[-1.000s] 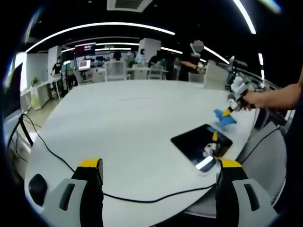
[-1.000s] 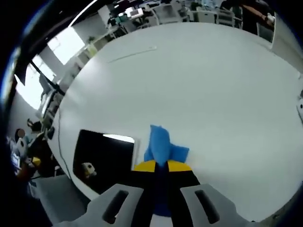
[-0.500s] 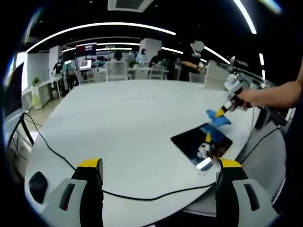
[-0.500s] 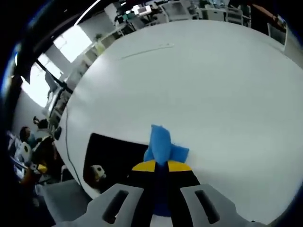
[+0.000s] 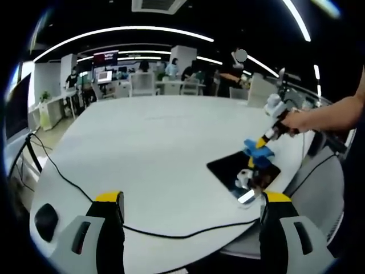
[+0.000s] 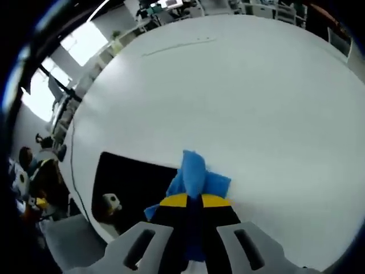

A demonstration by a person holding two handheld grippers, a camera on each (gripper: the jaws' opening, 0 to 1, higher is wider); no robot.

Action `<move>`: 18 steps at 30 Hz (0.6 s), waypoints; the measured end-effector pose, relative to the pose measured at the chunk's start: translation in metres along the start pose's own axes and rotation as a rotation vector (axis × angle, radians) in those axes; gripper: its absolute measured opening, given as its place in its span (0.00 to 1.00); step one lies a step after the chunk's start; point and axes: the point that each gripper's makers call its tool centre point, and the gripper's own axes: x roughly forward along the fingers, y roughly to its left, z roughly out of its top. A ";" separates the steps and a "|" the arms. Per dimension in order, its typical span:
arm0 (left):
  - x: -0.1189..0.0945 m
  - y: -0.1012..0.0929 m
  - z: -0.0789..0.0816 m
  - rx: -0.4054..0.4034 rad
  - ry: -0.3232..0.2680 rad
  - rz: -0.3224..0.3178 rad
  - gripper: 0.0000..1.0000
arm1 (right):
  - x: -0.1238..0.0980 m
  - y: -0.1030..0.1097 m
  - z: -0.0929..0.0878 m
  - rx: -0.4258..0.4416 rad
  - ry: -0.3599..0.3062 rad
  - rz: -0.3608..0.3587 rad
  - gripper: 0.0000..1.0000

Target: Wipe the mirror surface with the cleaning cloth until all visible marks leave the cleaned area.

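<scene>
The right gripper [image 6: 191, 201] is clamped on the blue cloth [image 6: 195, 174], jaws closed with the fabric bunched between them. The mirror [image 5: 244, 169] lies flat near the right edge of the white table [image 5: 154, 148]. In the left gripper view the cloth [image 5: 258, 149] hangs over the mirror's far edge — whether it touches the glass cannot be told. The wipe must travel toward the near side, along the glass. The left gripper [image 5: 188, 200] stands wide open, holding nothing — well apart.
</scene>
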 end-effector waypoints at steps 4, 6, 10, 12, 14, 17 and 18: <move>0.000 0.001 0.000 0.000 0.000 -0.002 1.00 | -0.006 0.001 0.005 -0.039 -0.002 -0.028 0.01; 0.001 0.002 -0.001 0.003 0.002 -0.002 1.00 | -0.006 0.001 0.005 -0.031 0.005 -0.026 0.01; 0.000 0.003 0.001 0.001 0.000 0.000 1.00 | -0.007 0.009 0.008 -0.041 -0.003 -0.026 0.01; 0.000 0.003 0.000 0.001 0.002 -0.001 1.00 | -0.004 0.011 0.010 -0.045 -0.004 -0.027 0.01; -0.001 0.003 -0.001 -0.001 0.008 -0.001 1.00 | -0.001 0.012 0.008 -0.042 0.002 -0.026 0.01; -0.002 0.003 -0.001 -0.003 0.007 0.001 1.00 | -0.001 0.014 0.010 -0.031 -0.005 -0.025 0.01; -0.002 0.003 -0.002 -0.002 0.008 0.000 1.00 | 0.001 0.016 0.011 -0.044 -0.004 -0.026 0.01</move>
